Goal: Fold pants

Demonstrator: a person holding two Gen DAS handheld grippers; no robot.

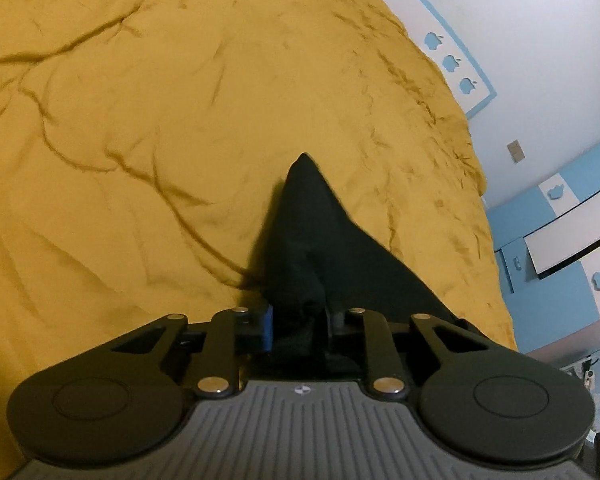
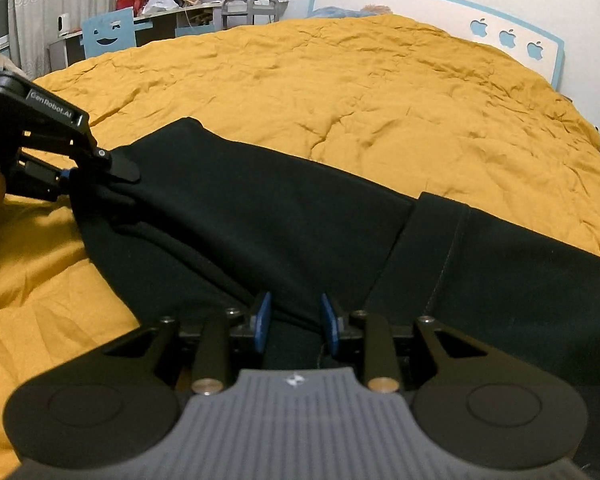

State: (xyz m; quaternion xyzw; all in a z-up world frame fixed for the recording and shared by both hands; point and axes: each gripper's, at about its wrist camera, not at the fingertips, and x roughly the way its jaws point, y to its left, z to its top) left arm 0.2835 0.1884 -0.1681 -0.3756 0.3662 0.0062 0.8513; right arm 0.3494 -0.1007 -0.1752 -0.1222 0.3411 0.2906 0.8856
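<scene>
The black pants (image 2: 260, 220) lie across the mustard-yellow bedspread (image 2: 360, 92), folded, with a stitched band toward the right. My left gripper (image 2: 116, 178) comes in from the left edge of the right wrist view and is shut on the pants' left end, which bunches at its tips. In the left wrist view that gripper (image 1: 300, 316) has black pants cloth (image 1: 312, 220) pinched between its fingers, rising to a point ahead. My right gripper (image 2: 296, 320) sits at the pants' near edge, its blue pads (image 2: 263, 320) closed on dark cloth.
The rumpled bedspread (image 1: 140, 120) fills most of both views. A white and blue headboard (image 2: 508, 38) with apple cut-outs stands at the far right. A desk with clutter (image 2: 168, 8) and a blue chair (image 2: 108, 34) stand beyond the bed's far left.
</scene>
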